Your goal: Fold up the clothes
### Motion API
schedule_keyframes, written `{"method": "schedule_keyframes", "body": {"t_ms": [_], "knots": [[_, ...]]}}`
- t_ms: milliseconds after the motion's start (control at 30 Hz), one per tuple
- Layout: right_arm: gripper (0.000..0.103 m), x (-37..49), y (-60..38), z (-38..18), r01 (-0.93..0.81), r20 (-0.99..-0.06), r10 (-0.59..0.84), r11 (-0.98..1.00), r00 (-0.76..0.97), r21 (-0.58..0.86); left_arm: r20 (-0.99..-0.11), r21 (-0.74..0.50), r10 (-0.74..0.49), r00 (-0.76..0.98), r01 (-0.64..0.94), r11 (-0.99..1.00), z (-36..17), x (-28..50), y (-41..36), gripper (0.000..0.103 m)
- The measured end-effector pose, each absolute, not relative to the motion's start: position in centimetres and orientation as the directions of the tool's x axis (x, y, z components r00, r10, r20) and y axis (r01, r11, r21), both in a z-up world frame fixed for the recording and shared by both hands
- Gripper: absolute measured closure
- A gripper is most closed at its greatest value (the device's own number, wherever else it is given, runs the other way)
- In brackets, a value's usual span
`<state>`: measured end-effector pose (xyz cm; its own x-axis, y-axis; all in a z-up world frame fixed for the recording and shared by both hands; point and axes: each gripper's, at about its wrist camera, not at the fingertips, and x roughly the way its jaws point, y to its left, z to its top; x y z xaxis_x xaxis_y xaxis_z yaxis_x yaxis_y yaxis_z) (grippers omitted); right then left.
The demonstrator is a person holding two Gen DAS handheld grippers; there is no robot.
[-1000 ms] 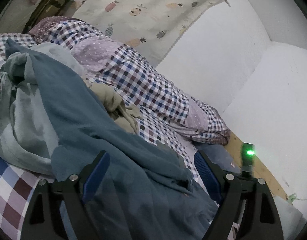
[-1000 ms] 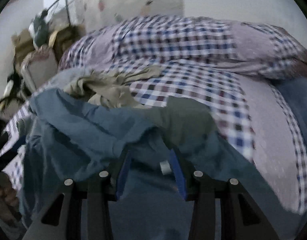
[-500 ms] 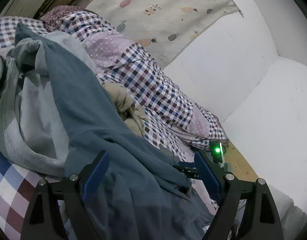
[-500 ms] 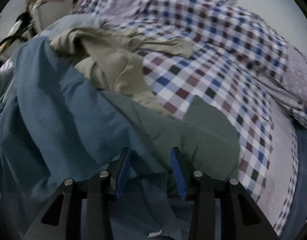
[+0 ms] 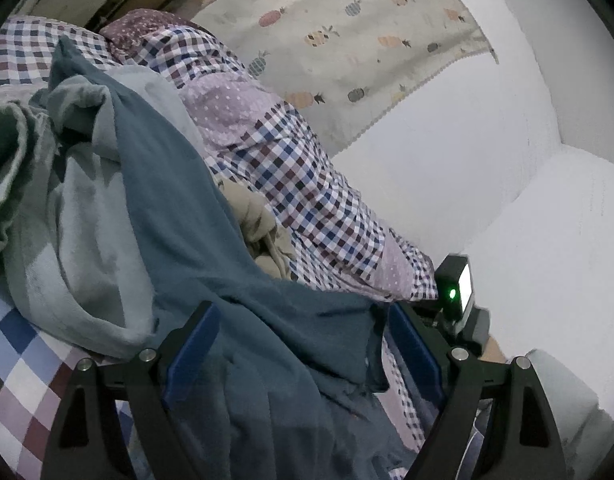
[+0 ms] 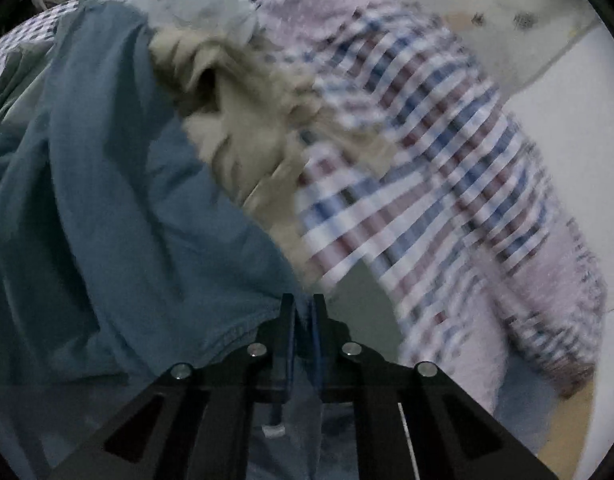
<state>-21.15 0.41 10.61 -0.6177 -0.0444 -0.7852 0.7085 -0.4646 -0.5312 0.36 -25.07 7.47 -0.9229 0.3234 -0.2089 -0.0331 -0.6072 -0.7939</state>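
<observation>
Teal-blue garment [image 5: 187, 216] lies crumpled across the checked bedding [image 5: 23, 360] of a bed, over a pale grey-green garment [image 5: 83, 248] toward the bed's left edge, with a beige garment [image 5: 259, 224] bunched just beyond it against a checked quilt [image 5: 299, 184]. The left gripper [image 5: 303, 344] hangs wide open, blue cloth lying between its pads, unpinched. The right gripper [image 6: 303, 312], at the garment's right edge, is closing, a fold of the blue hem [image 6: 235, 332] pinched between its nearly shut jaws. To fold well, the left should probably grasp a matching edge so both hands can lift and spread the cloth flat. No containers are visible.
</observation>
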Motion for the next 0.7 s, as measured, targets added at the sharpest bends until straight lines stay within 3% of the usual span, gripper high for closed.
{"method": "schedule_keyframes", "body": {"t_ms": [267, 467, 600, 700], "knots": [[0.098, -24.9, -6.0, 13.8, 0.502, -0.567, 0.038, -0.420, -0.823, -0.756, -0.203, -0.798, 0.275, -0.940, -0.004, -0.603, 7.6, 1.0, -26.9, 0.014], [0.098, -28.7, -10.5, 12.6, 0.363, -0.438, 0.102, -0.414, -0.893, -0.835, -0.215, -0.797, 0.264, -0.940, 0.013, -0.603, 7.2, 1.1, -27.8, 0.014], [0.097, -31.3, -11.4, 10.1, 0.341, -0.448, 0.162, -0.443, -0.879, -0.829, -0.225, -0.794, 0.267, -0.937, 0.018, -0.607, 6.9, 1.0, -28.0, 0.014], [0.095, -33.8, -11.0, 6.3, 0.395, -0.554, 0.229, -0.494, -0.800, -0.774, -0.232, -0.788, 0.269, -0.935, 0.018, -0.616, 6.9, 1.0, -28.2, 0.014]]}}
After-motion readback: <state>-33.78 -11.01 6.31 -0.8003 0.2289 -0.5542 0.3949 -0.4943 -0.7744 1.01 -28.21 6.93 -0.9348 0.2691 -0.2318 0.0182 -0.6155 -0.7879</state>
